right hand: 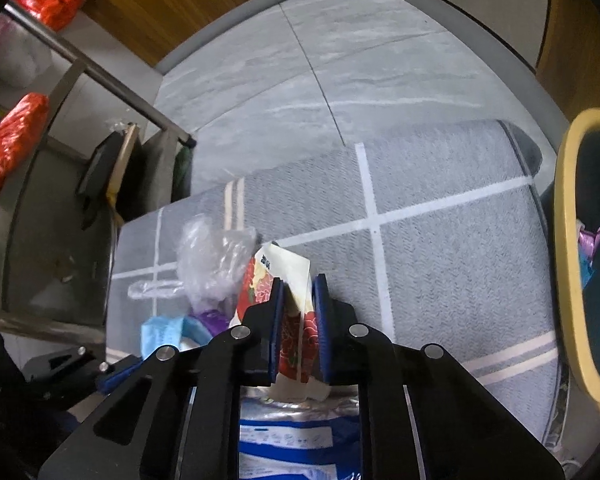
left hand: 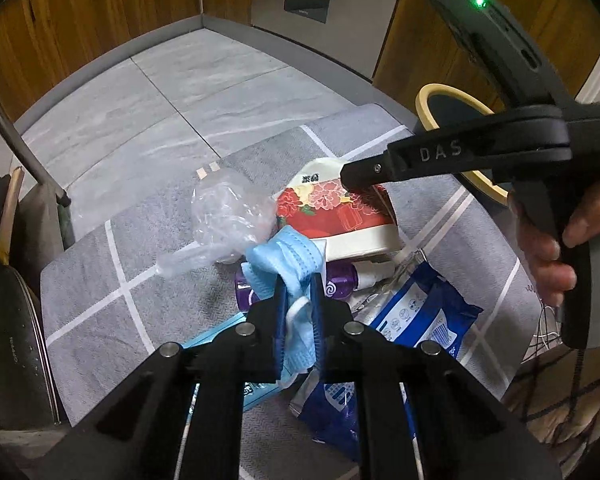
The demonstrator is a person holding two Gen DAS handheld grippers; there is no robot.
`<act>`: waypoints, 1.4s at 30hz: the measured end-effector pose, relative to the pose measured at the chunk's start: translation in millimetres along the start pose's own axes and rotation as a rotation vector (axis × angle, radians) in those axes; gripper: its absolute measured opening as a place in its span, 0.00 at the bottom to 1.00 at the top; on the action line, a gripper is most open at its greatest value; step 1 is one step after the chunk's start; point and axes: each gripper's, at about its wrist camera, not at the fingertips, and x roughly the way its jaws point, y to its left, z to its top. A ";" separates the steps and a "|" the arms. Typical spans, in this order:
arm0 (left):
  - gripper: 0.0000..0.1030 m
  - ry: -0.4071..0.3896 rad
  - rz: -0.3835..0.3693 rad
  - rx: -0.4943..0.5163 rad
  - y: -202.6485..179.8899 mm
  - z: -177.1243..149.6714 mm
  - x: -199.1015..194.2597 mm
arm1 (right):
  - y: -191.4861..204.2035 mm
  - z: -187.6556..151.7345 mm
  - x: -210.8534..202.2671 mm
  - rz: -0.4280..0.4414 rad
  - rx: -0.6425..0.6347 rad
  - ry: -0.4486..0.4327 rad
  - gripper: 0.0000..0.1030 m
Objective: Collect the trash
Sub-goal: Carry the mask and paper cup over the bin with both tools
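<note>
My left gripper [left hand: 299, 286] is shut on a crumpled blue face mask [left hand: 288, 258] and holds it above a pile of trash on a grey mat [left hand: 148, 216]. My right gripper [right hand: 299, 290] is shut on a red-and-cream flowered tissue pack [right hand: 296, 332]; the same pack shows in the left wrist view [left hand: 336, 216] with the right gripper's tip on it. The pile also holds a crushed clear plastic bottle [left hand: 228, 216], a purple bottle [left hand: 340, 286] and blue-and-white wipe packets [left hand: 416, 320].
A yellow-rimmed dark bin [right hand: 572, 248] stands to the right of the mat, with some trash inside. A metal rack [right hand: 60, 200] with red bags is on the left. Grey floor tiles [right hand: 340, 72] and wooden cabinets lie beyond the mat.
</note>
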 end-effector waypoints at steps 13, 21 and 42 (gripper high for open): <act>0.10 -0.064 0.008 0.018 -10.0 3.9 -29.8 | 4.2 -4.1 -51.9 0.007 0.006 -0.078 0.15; 0.10 -0.131 -0.004 0.055 -31.9 13.2 -49.5 | -0.5 -9.1 -113.0 -0.072 -0.006 -0.222 0.15; 0.10 -0.192 -0.088 0.139 -117.9 46.0 -40.3 | -108.9 -42.3 -242.0 -0.277 0.116 -0.499 0.15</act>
